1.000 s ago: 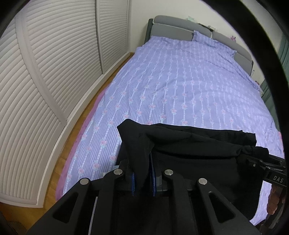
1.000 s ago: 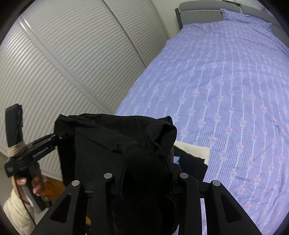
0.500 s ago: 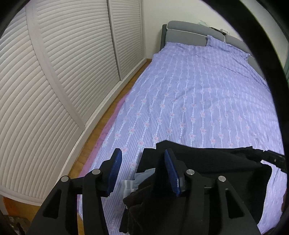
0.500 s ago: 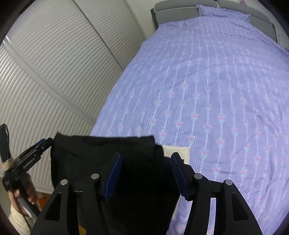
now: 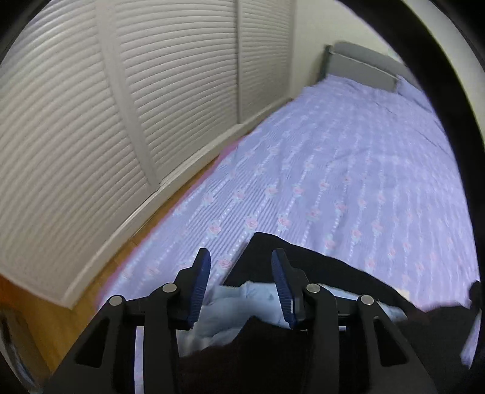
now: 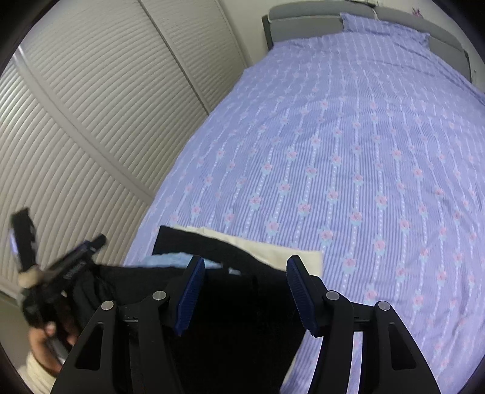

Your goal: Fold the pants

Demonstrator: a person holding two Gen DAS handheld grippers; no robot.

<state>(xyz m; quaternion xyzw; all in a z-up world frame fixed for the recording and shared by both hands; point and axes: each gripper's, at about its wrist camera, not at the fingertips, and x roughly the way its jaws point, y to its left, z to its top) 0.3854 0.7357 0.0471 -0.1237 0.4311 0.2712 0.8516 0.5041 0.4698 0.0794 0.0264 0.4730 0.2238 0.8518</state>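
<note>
The black pants [image 6: 242,303] lie folded on the near end of the bed, on top of other folded clothes; they also show in the left wrist view [image 5: 339,272]. My right gripper [image 6: 245,291] is open and empty, above the pants. My left gripper [image 5: 239,285] is open and empty, over the left edge of the pile. The left gripper also shows blurred at the left of the right wrist view [image 6: 75,263], held in a hand.
A light blue garment [image 5: 242,306] and a cream folded piece [image 6: 272,248] lie under the pants. The lilac flowered bedspread [image 6: 348,151] stretches to a grey headboard [image 6: 303,18]. White louvred wardrobe doors [image 5: 106,106] and a strip of wood floor [image 5: 75,303] run along the left.
Both grippers let go of the black pants and opened. The pants dropped onto the pile. Both grippers drew back, the left one swinging left.
</note>
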